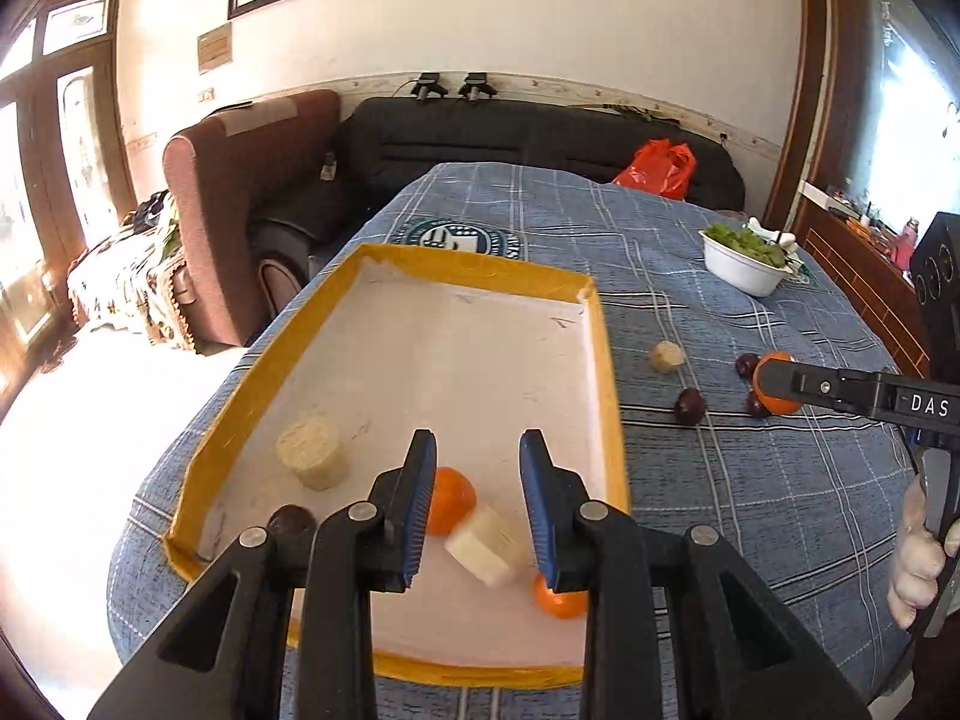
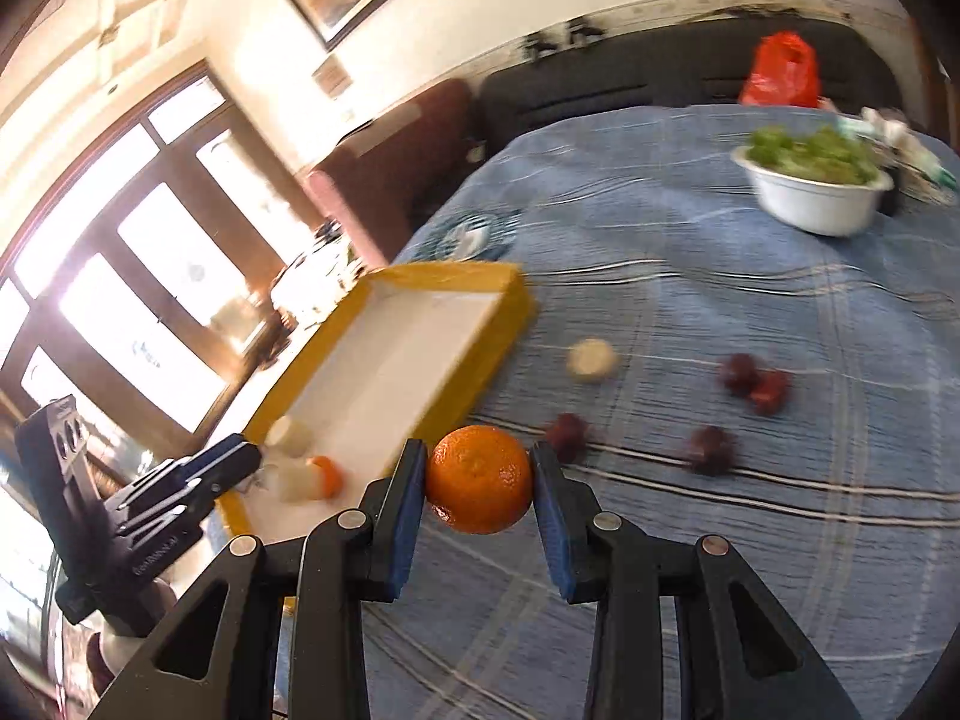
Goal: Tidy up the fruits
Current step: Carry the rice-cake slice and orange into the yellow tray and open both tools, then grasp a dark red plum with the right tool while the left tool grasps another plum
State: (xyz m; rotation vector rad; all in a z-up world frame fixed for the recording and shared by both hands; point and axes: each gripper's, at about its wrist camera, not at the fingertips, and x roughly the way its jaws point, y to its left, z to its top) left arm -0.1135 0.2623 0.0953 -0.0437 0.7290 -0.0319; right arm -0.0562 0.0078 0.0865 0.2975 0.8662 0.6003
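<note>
A yellow-rimmed white tray (image 1: 606,324) lies on the blue checked tablecloth and holds two oranges (image 1: 453,498), two pale cut fruit pieces (image 1: 312,450) and a dark plum (image 1: 291,522). My left gripper (image 1: 480,504) is open and empty above the tray's near end. My right gripper (image 2: 480,477) is shut on an orange (image 2: 480,477) and holds it above the cloth, right of the tray (image 2: 510,300); it also shows in the left wrist view (image 1: 777,384). Several dark plums (image 2: 753,384) and a pale piece (image 2: 591,360) lie on the cloth.
A white bowl of greens (image 1: 744,264) stands at the far right of the table, with a red plastic bag (image 1: 657,168) behind it. Sofas stand beyond the table's far edge. A wooden cabinet is at the right.
</note>
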